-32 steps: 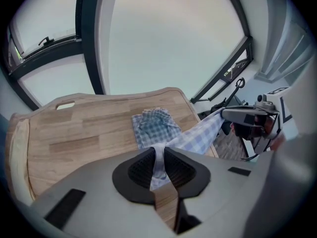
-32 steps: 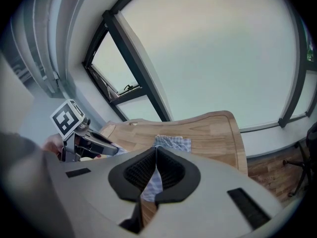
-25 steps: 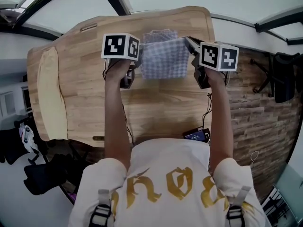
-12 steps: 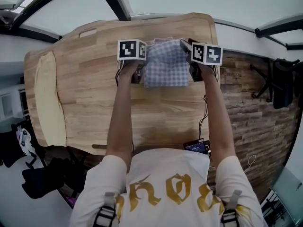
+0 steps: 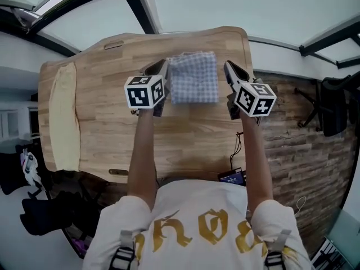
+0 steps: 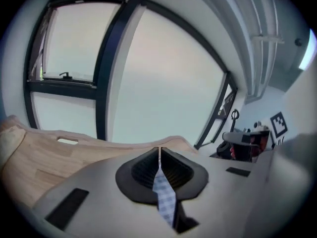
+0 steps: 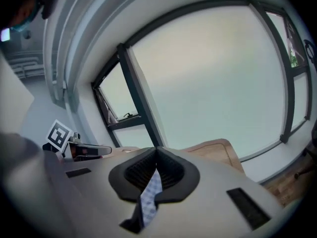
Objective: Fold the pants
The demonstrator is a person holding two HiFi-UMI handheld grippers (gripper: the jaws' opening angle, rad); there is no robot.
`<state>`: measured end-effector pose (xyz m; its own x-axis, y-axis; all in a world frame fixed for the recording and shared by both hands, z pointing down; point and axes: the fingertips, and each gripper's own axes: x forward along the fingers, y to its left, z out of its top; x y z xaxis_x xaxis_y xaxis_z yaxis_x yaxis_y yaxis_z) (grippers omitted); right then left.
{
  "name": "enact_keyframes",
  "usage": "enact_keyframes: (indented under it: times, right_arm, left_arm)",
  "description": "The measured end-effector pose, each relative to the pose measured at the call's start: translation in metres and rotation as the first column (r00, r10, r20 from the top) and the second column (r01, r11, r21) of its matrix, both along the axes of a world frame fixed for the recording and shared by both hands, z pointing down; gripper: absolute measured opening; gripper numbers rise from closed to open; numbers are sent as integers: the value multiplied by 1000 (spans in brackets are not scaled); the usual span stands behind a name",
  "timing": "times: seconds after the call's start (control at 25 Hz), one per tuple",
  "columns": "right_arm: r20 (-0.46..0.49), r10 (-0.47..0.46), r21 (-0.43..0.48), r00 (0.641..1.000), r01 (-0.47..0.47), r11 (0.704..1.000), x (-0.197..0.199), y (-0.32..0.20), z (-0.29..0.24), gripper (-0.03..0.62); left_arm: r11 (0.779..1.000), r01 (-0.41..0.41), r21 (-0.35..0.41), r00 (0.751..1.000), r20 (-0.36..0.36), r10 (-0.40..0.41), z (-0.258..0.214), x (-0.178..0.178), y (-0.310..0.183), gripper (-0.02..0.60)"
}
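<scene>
Soft, even daylight is coming in through large frosted windows with dark metal frames [image 6: 163, 88], which are rising behind the far edge of a light wooden worktop with rounded corners [image 5: 185, 134]. A long cream-coloured pad [image 5: 63, 117] is lying along the worktop's left edge, and a small dark device [image 5: 232, 177] is sitting at its near edge. To the right, brown brick-patterned flooring [image 5: 292, 151] is showing, with a black piece of furniture [image 5: 332, 103], too dim to identify, standing on it.
</scene>
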<state>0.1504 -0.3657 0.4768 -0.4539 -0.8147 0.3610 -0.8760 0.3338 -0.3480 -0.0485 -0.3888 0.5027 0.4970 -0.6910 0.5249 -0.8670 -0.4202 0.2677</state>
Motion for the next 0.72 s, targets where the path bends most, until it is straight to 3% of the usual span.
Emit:
enact_keyframes:
  times: [0.08, 0.24, 0.4, 0.56, 0.72]
  right_arm:
    - [-23, -7, 74, 1000, 8, 997, -2, 33, -22, 23]
    - [-102, 17, 221, 995, 6, 975, -5, 101, -61, 23]
    - [-139, 31, 341, 990, 18, 940, -16, 176, -96, 23]
    - [-153, 64, 368, 986, -3, 930, -16, 228, -106, 23]
    - [-172, 68, 334, 983, -7, 943, -20, 258, -98, 23]
  left_arm:
    - [996, 0, 87, 999, -43, 4, -29, 4, 29, 46]
    - [974, -3, 227, 1000, 7, 1, -69, 9, 97, 44]
    - [952, 12, 305, 1000, 21, -19, -96, 16, 173, 44]
    - [936, 29, 350, 999, 24, -40, -108, 16, 230, 44]
    - [929, 52, 368, 998, 12, -61, -115, 6, 265, 44]
